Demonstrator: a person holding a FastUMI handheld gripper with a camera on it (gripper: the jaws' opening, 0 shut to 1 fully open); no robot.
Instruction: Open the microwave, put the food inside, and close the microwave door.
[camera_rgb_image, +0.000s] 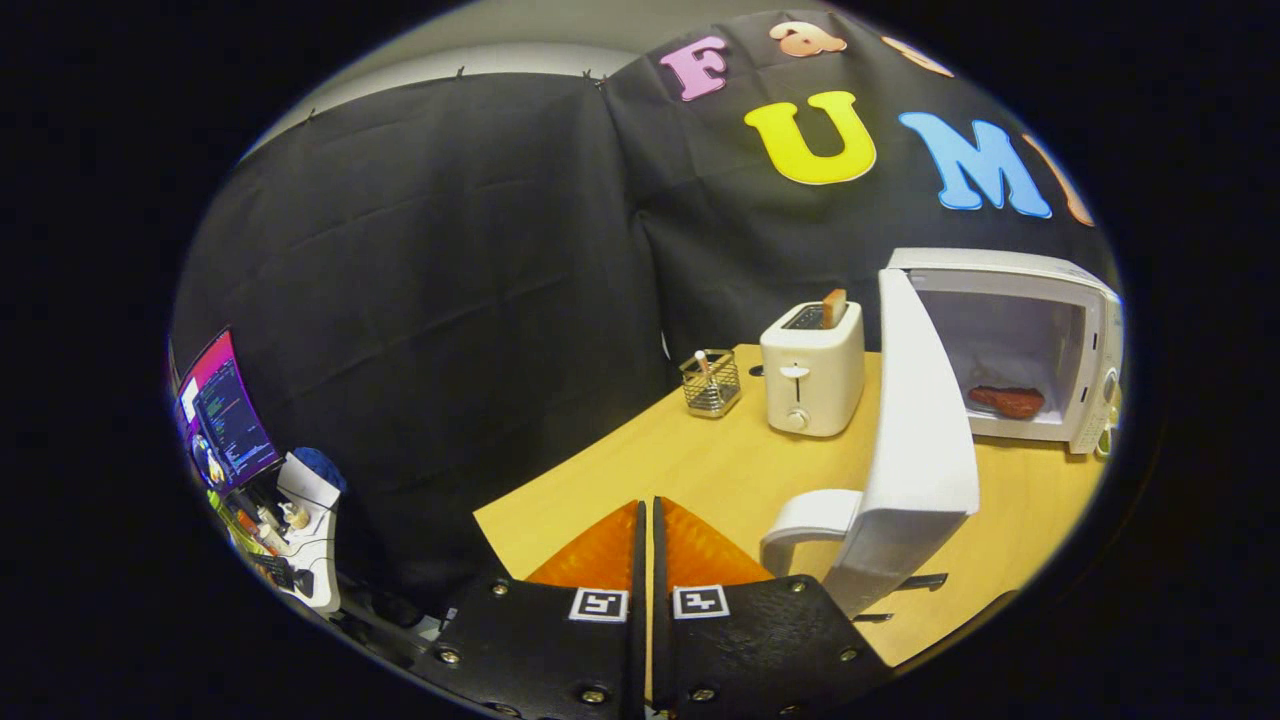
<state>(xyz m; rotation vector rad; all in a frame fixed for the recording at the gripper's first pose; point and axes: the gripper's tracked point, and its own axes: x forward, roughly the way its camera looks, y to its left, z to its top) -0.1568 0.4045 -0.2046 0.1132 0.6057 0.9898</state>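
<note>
The white microwave (1085, 310) stands on the wooden table (700, 465), off to the right of my fingers. Its door (920, 430) is swung wide open toward me, the handle (810, 520) close to my right finger. A reddish-brown piece of food (1008, 401) lies on the floor of the microwave cavity. My gripper (645, 515) is shut, its two fingers pressed together with nothing between them, left of the door handle and above the table's near edge.
A white toaster (812, 375) with a slice of bread (833, 307) in its slot stands left of the microwave. A small wire basket (711, 385) sits further left. Off the table's left side are a lit screen (225, 415) and cluttered desk items.
</note>
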